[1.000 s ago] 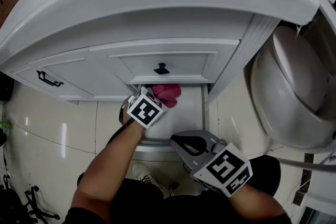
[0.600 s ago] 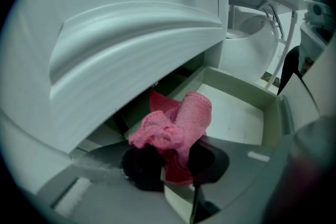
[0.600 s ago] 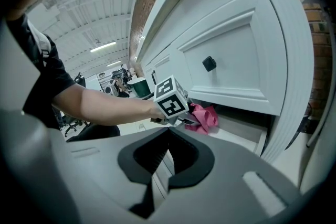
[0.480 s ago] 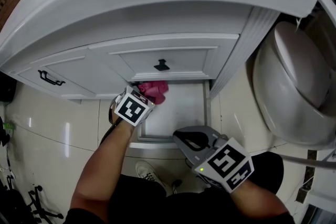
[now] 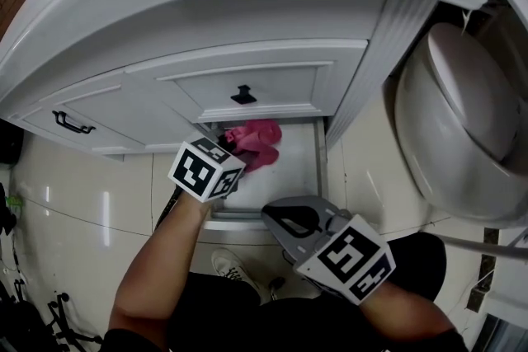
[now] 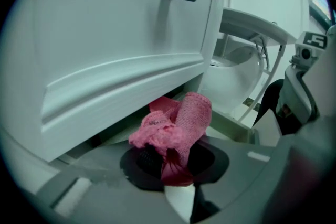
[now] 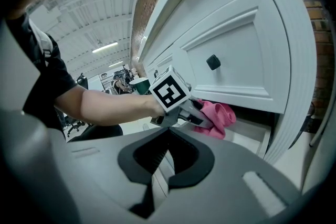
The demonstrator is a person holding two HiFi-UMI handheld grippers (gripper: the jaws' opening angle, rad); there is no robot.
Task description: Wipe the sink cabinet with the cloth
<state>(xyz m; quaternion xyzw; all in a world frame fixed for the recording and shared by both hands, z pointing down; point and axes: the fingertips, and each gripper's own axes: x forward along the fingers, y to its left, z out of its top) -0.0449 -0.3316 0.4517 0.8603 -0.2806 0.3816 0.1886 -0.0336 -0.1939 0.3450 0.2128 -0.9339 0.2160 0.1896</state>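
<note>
The white sink cabinet (image 5: 247, 86) fills the upper head view, with a drawer front and black knob (image 5: 242, 96). A pink cloth (image 5: 256, 141) is bunched at the recess under that drawer, over the cabinet's base ledge (image 5: 293, 169). My left gripper (image 5: 233, 151) is shut on the cloth (image 6: 176, 128), which it presses against the lower edge of the drawer front (image 6: 121, 71). My right gripper (image 5: 285, 220) hangs lower and nearer to me, jaws closed together with nothing between them. From the right gripper view I see the left gripper (image 7: 191, 113), the cloth (image 7: 218, 118) and the knob (image 7: 213, 62).
A white toilet (image 5: 462, 136) stands close to the cabinet's right side. A second cabinet door with a black handle (image 5: 73, 124) is at the left. Glossy floor tiles (image 5: 74, 202) lie below. My shoe (image 5: 235, 272) is under the ledge.
The left gripper swung left with the cloth, then came back right along the recess under the drawer. The right gripper stayed almost still.
</note>
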